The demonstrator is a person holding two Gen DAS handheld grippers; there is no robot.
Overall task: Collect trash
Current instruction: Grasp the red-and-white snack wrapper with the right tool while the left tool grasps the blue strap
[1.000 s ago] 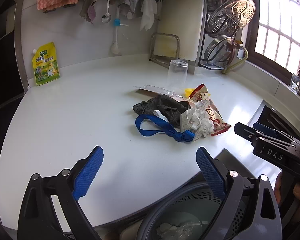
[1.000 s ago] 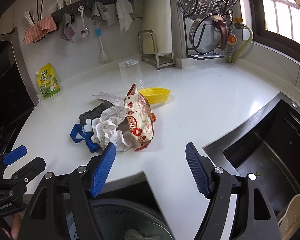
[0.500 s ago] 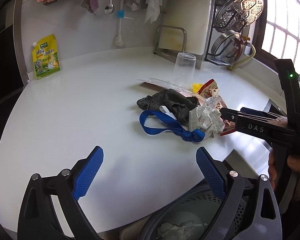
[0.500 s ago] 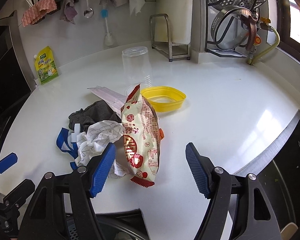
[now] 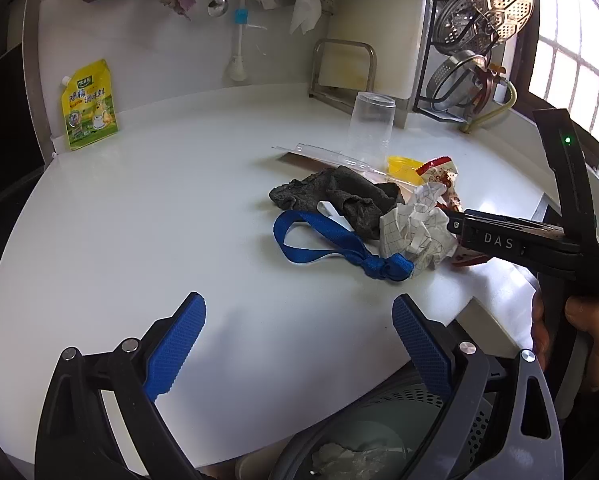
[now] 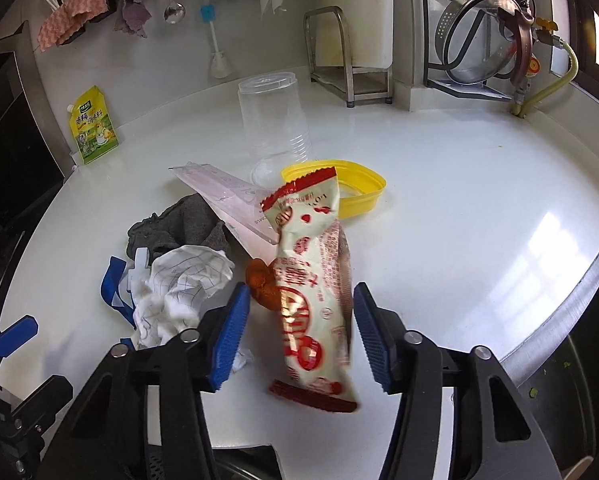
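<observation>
On right hand-held gripper [image 5: 455, 226]: "DAS"

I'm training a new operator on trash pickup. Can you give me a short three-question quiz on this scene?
1. True or false: the right gripper has the snack wrapper between its fingers.
2. What lies nearest the crumpled paper? A) blue strap B) yellow pouch C) sink
3. What colour is the lid behind the wrapper?

Key: 1 true; 2 A; 3 yellow.
</observation>
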